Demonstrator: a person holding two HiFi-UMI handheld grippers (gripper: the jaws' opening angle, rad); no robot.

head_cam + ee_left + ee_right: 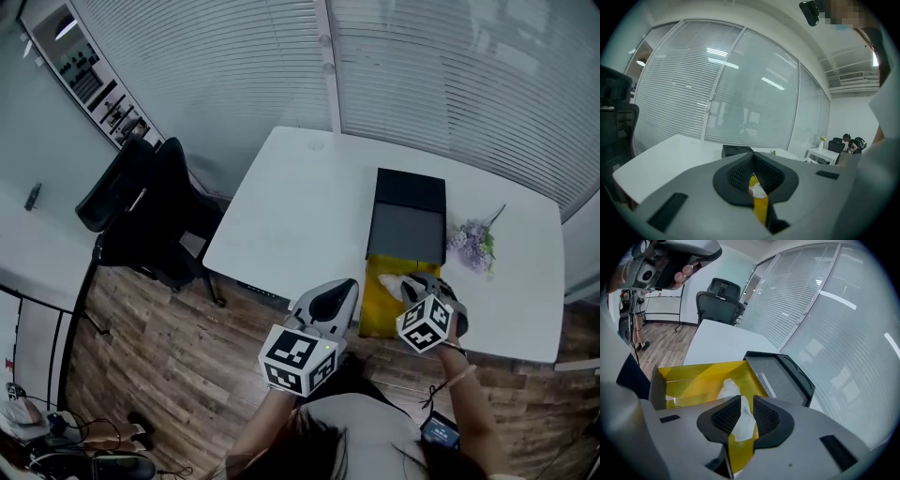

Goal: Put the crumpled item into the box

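Right gripper (747, 399) has its jaws pinched on the crumpled white paper (730, 389), which hangs over the inside of the open yellow box (693, 376) at the near edge of the white table (719, 341), black lid (780, 373) just behind, while the left gripper (753, 161) sits alongside with jaws pressed together.

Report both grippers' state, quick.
Left gripper: jaws closed, apparently on a wall of the yellow box.
Right gripper: jaws closed on the crumpled paper.

Yellow box (375, 314), black lid (410, 192), white crumpled paper (730, 390), white table (300, 206), lilac flowers (472, 241)
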